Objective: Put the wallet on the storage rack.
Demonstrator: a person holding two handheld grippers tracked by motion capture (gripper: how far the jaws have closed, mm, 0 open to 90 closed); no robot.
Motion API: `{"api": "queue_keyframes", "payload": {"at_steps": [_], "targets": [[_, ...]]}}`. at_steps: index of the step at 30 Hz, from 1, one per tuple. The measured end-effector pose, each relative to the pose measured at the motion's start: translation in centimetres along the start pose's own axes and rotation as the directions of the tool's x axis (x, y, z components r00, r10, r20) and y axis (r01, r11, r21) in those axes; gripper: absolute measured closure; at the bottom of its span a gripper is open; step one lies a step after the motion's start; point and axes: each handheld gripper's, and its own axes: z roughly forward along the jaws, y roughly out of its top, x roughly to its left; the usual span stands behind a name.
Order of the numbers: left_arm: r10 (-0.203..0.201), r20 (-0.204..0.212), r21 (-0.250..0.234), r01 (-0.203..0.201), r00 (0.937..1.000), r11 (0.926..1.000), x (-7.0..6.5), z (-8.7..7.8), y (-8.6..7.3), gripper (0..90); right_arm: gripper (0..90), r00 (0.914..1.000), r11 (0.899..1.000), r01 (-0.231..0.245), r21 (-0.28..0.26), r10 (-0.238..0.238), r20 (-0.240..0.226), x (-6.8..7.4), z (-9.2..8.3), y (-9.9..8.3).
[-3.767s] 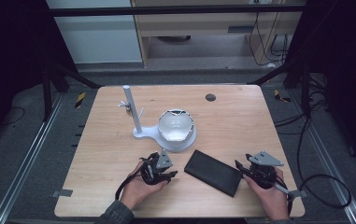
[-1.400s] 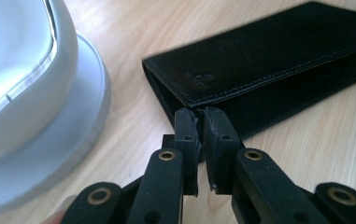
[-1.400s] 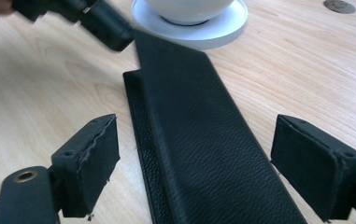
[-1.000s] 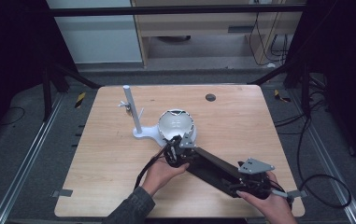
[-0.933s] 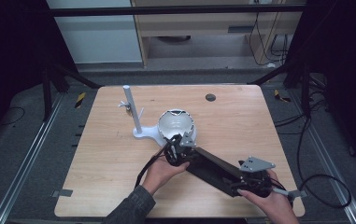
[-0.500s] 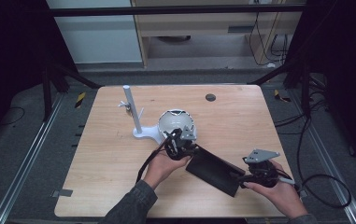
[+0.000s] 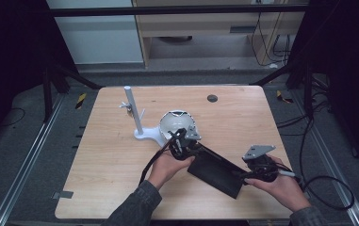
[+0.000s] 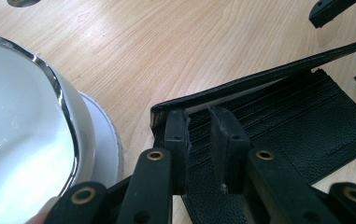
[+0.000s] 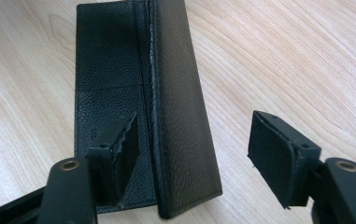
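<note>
A black leather wallet (image 7: 215,169) lies aslant on the wooden table (image 7: 111,179), partly unfolded. In the left gripper view its upper leaf is raised off the ribbed inner panel (image 8: 306,107). My left gripper (image 7: 196,146) rests on the wallet's end beside the white bowl (image 7: 175,123). Its jaws (image 8: 199,116) stand a narrow gap apart over the inner panel, with nothing clamped. My right gripper (image 7: 244,175) is at the other end. Its jaws (image 9: 194,126) have just been closing and straddle the raised leaf (image 9: 180,70), pads clear of it.
The chrome-rimmed bowl (image 8: 17,140) sits on the base of a white stand with an upright post (image 7: 132,110) just behind the left gripper. A small dark disc (image 7: 212,98) lies near the table's far edge. Cables trail from both grippers.
The right gripper has shifted right and slightly up, and the wallet's upper leaf has lifted. The left gripper stayed at the bowl end, having come there from the table's front.
</note>
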Motion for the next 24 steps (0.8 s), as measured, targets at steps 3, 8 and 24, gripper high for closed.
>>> {"api": "queue_keyframes", "payload": {"at_steps": [3,8,24], "targets": [[-0.001,0.003,0.002,0.001,1.0000,1.0000,0.0,0.1,0.1,76.8,36.5,1.0000,1.000,0.009,0.021,-0.009,0.001,0.0,0.4,0.4],[-0.002,0.003,0.005,0.002,1.0000,1.0000,0.1,0.4,0.1,76.3,40.8,0.9995,0.999,0.031,0.040,-0.031,0.005,0.0,1.1,1.0],[0.000,0.011,0.011,0.000,0.9999,0.9999,-0.1,0.4,0.2,75.0,58.4,0.9951,0.991,0.099,0.091,-0.098,-0.008,0.4,3.0,2.4]]}}
